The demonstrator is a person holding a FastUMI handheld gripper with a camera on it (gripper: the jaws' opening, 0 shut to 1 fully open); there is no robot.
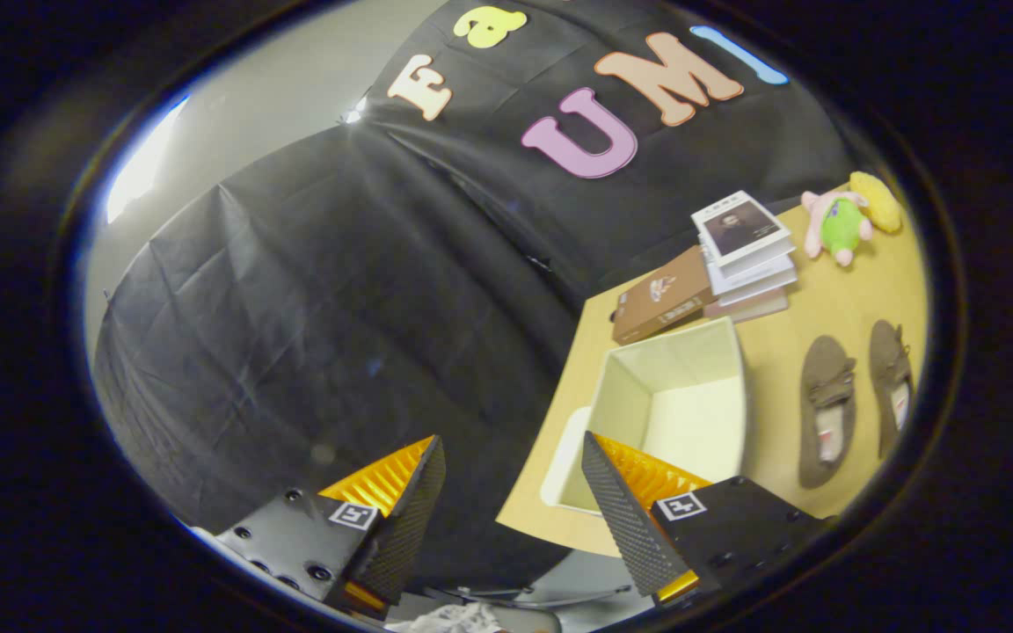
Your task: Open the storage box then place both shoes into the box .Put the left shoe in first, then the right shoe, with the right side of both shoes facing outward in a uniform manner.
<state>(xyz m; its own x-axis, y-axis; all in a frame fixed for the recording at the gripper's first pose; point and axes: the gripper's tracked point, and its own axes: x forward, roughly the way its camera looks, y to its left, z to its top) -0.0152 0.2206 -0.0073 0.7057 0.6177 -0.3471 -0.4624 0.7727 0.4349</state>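
A white storage box (630,396) stands open on the yellow table (832,299), its inside bare; what looks like its lid (559,462) lies beside it near the table's edge. Two brown shoes lie side by side beyond the box: one (826,409) closer to it, the other (892,382) farther out. My gripper (511,501) is open, tilted and held off the table's edge with nothing between its fingers. One finger (621,505) overlaps the box's near corner; the other finger (405,510) is over the black cloth.
A brown carton (660,303) and a stack of books (748,255) lie behind the box. A plush toy (845,220) sits at the table's far corner. Black cloth (339,308) hangs beside the table. Some items lie low down below the fingers.
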